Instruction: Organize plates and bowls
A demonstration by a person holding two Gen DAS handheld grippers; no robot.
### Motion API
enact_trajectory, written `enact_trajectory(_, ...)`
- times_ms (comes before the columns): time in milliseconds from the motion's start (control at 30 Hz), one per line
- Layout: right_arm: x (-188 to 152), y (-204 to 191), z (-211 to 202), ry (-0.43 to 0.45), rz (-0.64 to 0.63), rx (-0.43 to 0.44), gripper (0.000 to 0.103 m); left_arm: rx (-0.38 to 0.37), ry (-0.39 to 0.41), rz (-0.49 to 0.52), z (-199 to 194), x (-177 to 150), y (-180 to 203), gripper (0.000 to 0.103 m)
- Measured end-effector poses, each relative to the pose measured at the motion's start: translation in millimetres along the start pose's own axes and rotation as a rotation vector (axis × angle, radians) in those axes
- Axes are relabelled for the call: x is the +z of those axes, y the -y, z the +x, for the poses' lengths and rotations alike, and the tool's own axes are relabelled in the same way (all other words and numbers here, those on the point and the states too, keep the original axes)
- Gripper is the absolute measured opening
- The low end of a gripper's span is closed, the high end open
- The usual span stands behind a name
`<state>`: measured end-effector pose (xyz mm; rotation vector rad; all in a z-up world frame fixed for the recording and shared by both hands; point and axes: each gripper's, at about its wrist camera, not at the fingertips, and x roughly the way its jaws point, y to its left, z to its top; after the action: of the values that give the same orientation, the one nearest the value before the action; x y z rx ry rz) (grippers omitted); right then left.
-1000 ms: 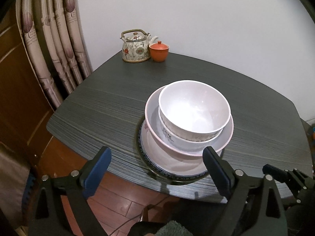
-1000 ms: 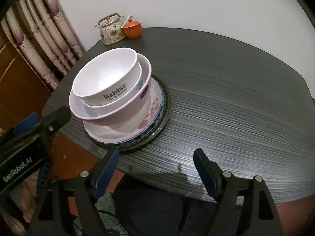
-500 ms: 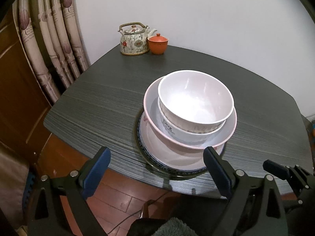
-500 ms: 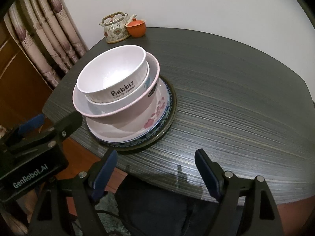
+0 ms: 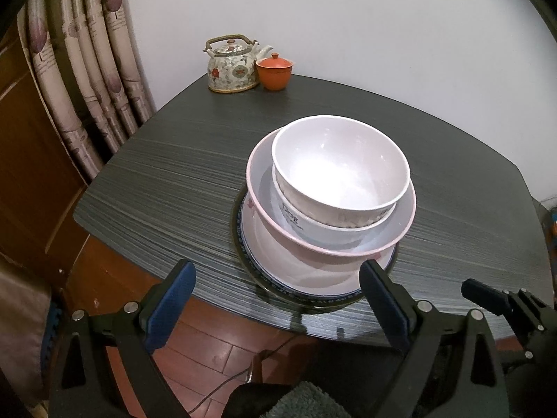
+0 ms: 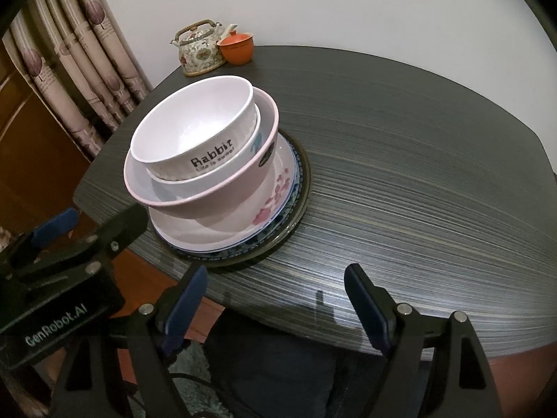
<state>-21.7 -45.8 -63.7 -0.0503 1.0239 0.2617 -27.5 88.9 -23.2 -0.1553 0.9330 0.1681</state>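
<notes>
Stack: bowls nest inside plates, widest lowest, for stability.
Left gripper: jaws spread, empty.
Right gripper: wide apart, holding nothing.

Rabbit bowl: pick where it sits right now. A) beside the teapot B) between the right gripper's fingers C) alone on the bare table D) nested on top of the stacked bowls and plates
D: the Rabbit bowl sits uppermost, nested in the pink-rimmed bowl above the plates.

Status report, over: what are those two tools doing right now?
Left tool and right tool open, empty, short of the table edge. Bowl stack on plates, untouched. Teapot far back, nothing blocking.
</notes>
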Motion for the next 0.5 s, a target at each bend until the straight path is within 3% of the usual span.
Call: enact_trajectory(500, 1.4, -3.2, 3.0, -0.009, -0.009, 0.022, 0.083, 0.009, -0.008, -0.021, 3.4, 0.0, -4.2, 0.093)
